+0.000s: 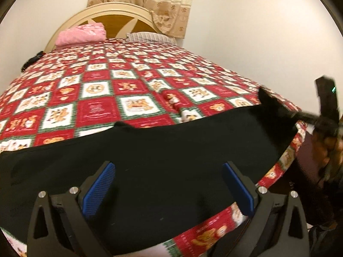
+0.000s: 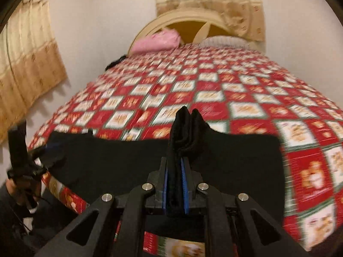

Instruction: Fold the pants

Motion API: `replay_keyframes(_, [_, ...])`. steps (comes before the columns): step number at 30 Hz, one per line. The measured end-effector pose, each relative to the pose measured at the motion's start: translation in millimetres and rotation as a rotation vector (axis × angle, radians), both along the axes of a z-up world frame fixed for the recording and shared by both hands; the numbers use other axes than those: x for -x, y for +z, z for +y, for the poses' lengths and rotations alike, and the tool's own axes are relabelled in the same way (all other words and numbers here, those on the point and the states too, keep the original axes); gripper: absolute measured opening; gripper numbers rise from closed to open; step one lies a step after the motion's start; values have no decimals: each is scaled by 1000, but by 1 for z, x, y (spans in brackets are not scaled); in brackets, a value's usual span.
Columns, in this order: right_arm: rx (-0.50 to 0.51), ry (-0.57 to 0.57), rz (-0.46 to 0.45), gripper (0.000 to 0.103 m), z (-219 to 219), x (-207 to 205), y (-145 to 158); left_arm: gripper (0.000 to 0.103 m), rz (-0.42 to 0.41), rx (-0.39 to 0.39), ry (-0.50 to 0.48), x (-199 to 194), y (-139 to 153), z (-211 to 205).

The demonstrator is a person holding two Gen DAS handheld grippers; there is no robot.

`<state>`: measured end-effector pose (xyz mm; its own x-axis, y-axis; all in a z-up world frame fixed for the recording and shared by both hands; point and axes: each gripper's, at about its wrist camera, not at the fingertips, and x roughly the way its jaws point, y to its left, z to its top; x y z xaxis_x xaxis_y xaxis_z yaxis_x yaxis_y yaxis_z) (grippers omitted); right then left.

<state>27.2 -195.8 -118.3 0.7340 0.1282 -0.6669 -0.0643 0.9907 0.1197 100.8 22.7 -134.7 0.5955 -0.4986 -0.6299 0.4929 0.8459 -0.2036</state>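
Observation:
Black pants (image 1: 171,150) lie spread across the near edge of the bed. My left gripper (image 1: 169,184) hovers just above them, open, with its blue pads (image 1: 98,190) wide apart and nothing pinched. My right gripper (image 2: 175,182) is shut on a bunched fold of the pants (image 2: 235,160), and the fabric stands up in a peak (image 2: 186,126) past its fingertips. In the left wrist view the right gripper (image 1: 300,115) shows blurred at the far right, pulling one end of the pants (image 1: 268,100) up. The left gripper (image 2: 49,152) appears blurred at the left of the right wrist view.
The bed (image 1: 96,107) has a red, white and green checked cover. A pink pillow (image 1: 81,34) and a striped pillow (image 1: 150,37) lie by the headboard, and a dark item (image 1: 32,61) sits at the far left edge. A hand (image 2: 12,186) holds the left gripper's handle.

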Motion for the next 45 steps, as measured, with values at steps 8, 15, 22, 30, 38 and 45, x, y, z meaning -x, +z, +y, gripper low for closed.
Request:
replay_keyframes(8, [25, 53, 58, 11, 30, -13, -41, 102, 30, 41, -103, -9, 0, -41])
replay_keyframes(15, [-59, 190, 96, 51, 26, -4, -39, 102, 97, 108, -207, -17, 1, -86])
replay_keyframes(22, [-175, 131, -94, 51, -22, 49, -13, 89, 175, 146, -302, -25, -8, -138])
replay_keyframes(30, [-313, -78, -316, 60, -69, 72, 2, 75, 227, 170, -306, -34, -11, -182])
replay_keyframes(38, [-329, -119, -325, 62, -75, 71, -4, 14, 220, 129, -262, -41, -10, -189])
replay_keyframes(45, [-328, -134, -357, 64, -80, 78, -3, 13, 229, 227, -247, -34, 9, -163])
